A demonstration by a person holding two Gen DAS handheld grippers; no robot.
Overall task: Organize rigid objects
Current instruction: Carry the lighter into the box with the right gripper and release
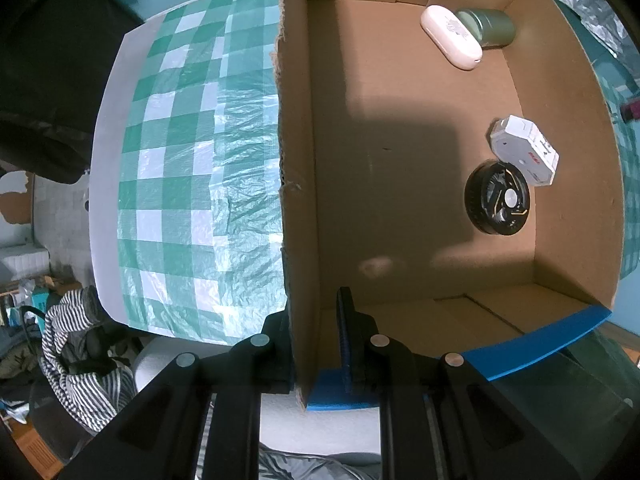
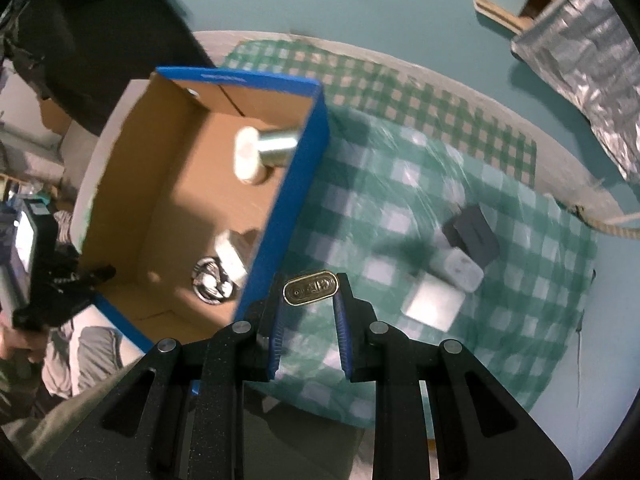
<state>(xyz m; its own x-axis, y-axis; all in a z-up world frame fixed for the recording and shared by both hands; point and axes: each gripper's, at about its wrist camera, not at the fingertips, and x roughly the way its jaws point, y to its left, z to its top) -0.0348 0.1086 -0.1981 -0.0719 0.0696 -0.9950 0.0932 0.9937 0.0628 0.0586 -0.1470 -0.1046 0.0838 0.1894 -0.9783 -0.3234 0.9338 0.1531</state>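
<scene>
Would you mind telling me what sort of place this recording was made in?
Probably a lived-in room at home, not a lab: a green checked tablecloth covers the table, striped clothing lies heaped beside it, and household odds and ends sit in a cardboard box.

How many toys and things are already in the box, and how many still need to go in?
Four things lie in the cardboard box: a white case, a green can, a white pack and a black round fan. The right gripper holds a small oval tin; the left gripper clamps the box wall. About three blocks wait on the checked cloth.
</scene>
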